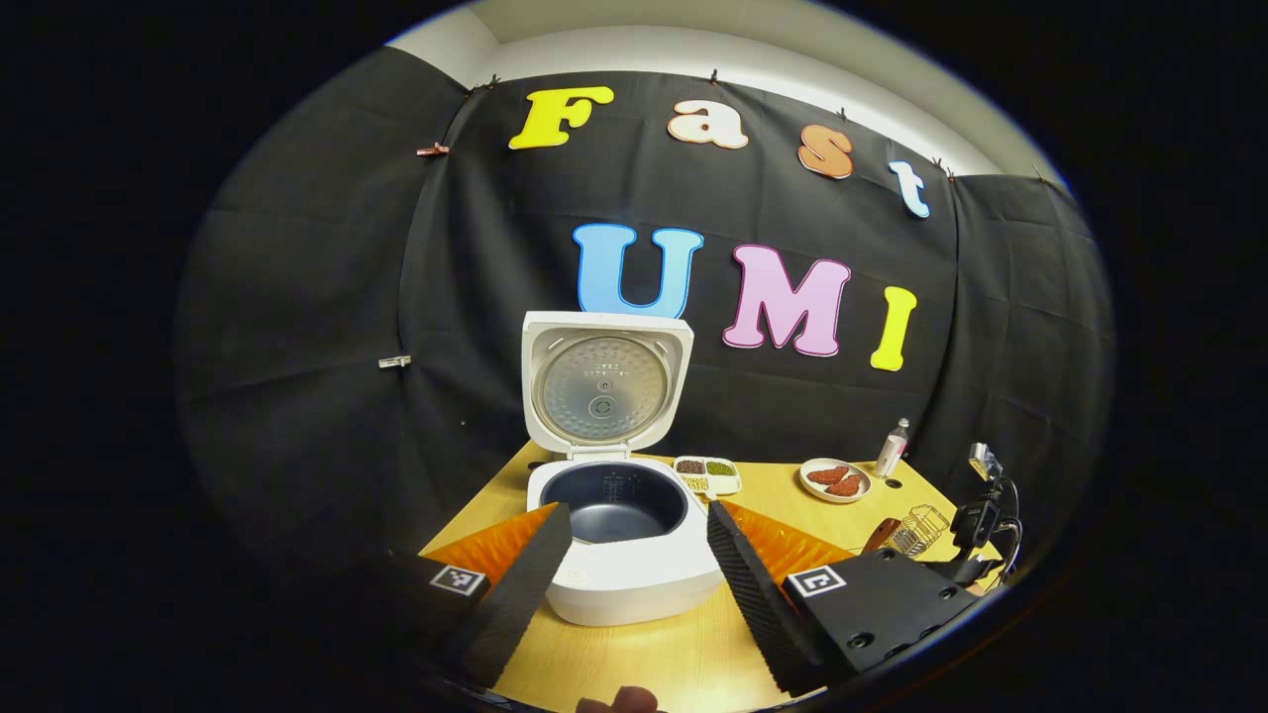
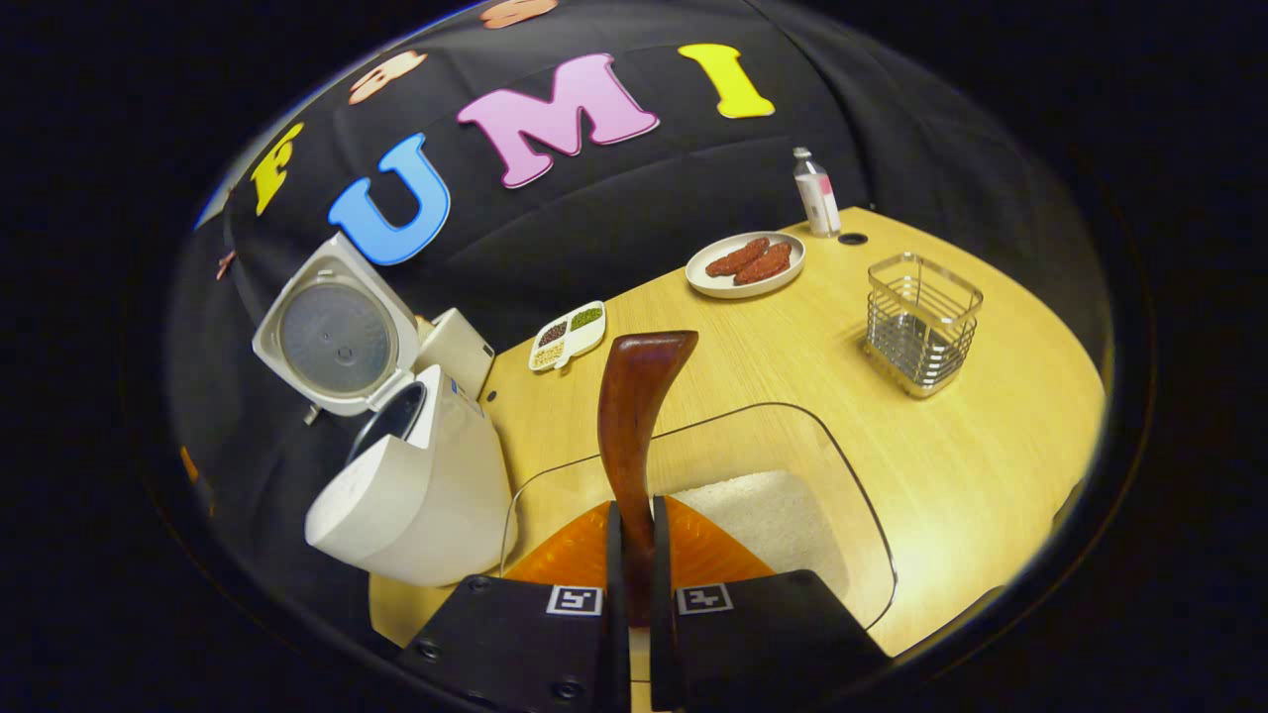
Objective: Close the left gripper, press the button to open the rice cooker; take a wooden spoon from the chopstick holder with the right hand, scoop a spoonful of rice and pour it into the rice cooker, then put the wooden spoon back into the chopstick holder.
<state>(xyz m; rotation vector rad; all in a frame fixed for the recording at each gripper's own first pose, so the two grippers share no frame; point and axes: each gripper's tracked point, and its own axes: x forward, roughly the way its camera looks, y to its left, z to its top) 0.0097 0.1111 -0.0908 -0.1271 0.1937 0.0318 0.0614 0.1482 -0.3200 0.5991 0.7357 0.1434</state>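
Clamping the wooden spoon [image 2: 634, 416] by its handle between both fingers, the right gripper [image 2: 634, 555] holds it upright above a clear glass bowl of rice [image 2: 763, 515]. The wire chopstick holder [image 2: 921, 322] stands at two o'clock, the open rice cooker [image 2: 416, 495] at nine. In the left gripper view, the left gripper [image 1: 634, 555] is spread wide, holding nothing, with the cooker's dark pot at twelve o'clock between its fingers.

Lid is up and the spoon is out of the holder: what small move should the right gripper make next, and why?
Probably dip down toward the rice in the clear container. The right gripper is shut on the wooden spoon, held above that rice with no grains visible on it, and the rice cooker already stands open.
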